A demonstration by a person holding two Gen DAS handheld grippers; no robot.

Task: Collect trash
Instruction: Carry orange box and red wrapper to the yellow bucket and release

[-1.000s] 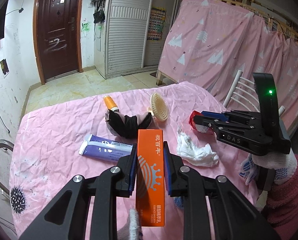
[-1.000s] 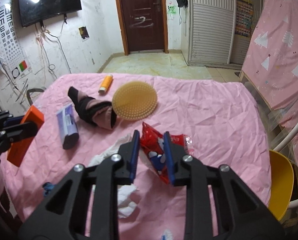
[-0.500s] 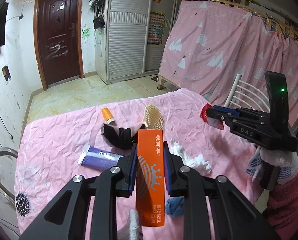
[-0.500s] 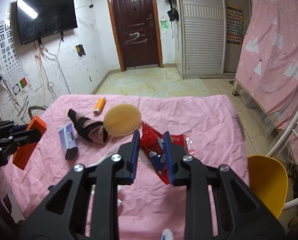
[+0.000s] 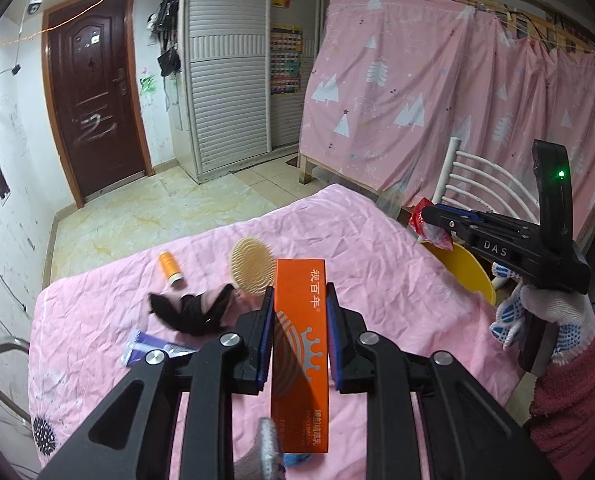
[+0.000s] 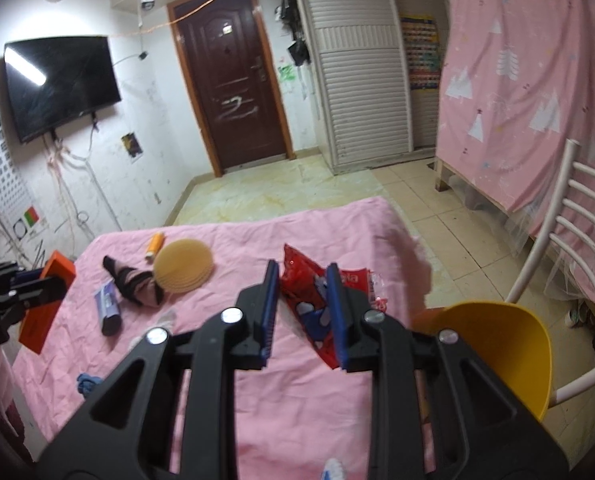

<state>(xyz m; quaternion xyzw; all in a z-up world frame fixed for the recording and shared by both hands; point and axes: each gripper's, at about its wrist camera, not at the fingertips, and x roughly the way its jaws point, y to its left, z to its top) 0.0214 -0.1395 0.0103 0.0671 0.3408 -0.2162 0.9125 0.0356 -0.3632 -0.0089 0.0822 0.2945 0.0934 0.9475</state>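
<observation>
1. L gripper (image 5: 299, 334) clamped on orange box (image 5: 300, 354), held above the pink tabletop (image 5: 97, 328).
2. R gripper (image 6: 302, 312) grips red snack wrapper (image 6: 311, 300); yellow bin (image 6: 501, 352) at 3 o'clock.

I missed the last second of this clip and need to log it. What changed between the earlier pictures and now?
Both claws rose from the table with their loads. The right claw, shut on the red wrapper, swung rightward to just above the yellow bin. The left claw lifted the orange box. No grip changed. The sock, round brush, orange bottle and purple tube lie as before.
</observation>
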